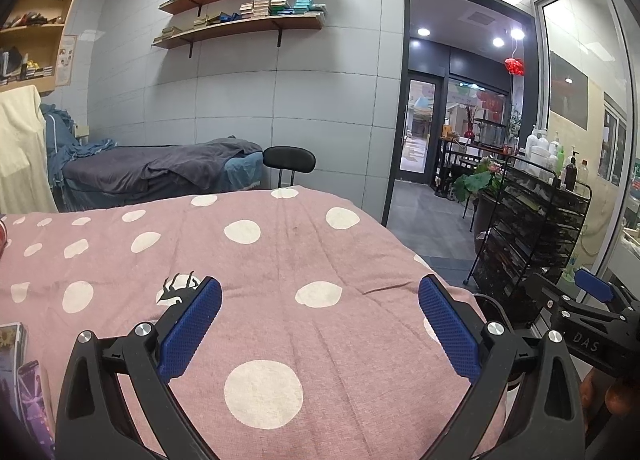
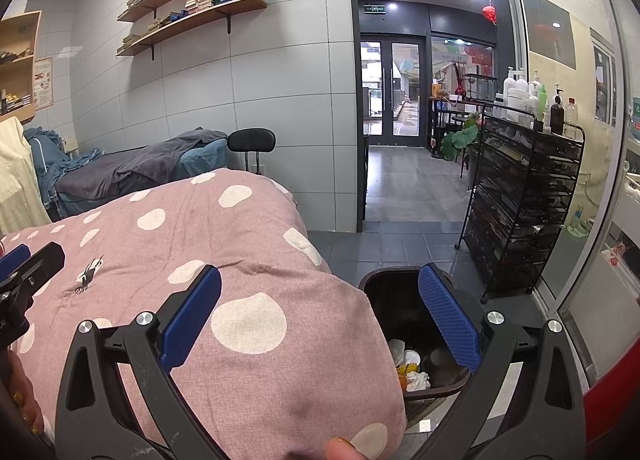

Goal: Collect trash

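A dark trash bin (image 2: 394, 292) stands on the floor beside the bed's right edge, with crumpled white and yellow trash (image 2: 412, 370) inside. My right gripper (image 2: 320, 320) is open and empty, held over the bed corner and the bin's rim. My left gripper (image 1: 320, 324) is open and empty above the pink polka-dot bedspread (image 1: 280, 260). The right gripper also shows at the right edge of the left wrist view (image 1: 592, 300). The left gripper shows at the left edge of the right wrist view (image 2: 24, 272).
A black wire rack (image 2: 524, 204) with bottles on top stands right of the bin. Colourful packets (image 1: 24, 372) lie at the bed's left edge. A second bed (image 1: 160, 172) and a black chair (image 1: 290, 160) stand behind. An open doorway (image 2: 396, 100) leads out.
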Available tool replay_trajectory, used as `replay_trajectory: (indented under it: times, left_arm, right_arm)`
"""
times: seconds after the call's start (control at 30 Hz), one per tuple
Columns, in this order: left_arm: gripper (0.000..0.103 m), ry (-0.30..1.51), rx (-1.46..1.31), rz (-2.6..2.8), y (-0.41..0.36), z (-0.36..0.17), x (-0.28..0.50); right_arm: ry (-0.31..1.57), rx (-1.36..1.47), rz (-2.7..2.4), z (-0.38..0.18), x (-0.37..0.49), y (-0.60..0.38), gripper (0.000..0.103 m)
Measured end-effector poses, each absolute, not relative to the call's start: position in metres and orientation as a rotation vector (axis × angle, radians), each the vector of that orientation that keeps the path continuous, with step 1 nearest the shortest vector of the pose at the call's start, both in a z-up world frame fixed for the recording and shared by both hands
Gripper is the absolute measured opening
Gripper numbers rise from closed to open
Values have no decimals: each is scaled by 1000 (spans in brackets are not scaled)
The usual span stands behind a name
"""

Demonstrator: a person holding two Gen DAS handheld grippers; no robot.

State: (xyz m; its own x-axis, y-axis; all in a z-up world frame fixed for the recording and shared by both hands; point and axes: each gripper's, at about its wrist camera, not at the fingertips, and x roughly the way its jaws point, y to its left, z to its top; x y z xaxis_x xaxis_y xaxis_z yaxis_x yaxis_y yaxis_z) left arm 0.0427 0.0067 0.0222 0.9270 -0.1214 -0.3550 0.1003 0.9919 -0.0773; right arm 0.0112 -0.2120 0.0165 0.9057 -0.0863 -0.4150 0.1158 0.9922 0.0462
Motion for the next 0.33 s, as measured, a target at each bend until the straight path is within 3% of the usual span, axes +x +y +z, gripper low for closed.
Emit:
replay_trajectory:
  times: [0.33]
  left_arm:
    - [97, 378, -51, -112, 6, 22, 45]
  right_arm:
    - [428, 71, -103, 16, 12, -212, 97]
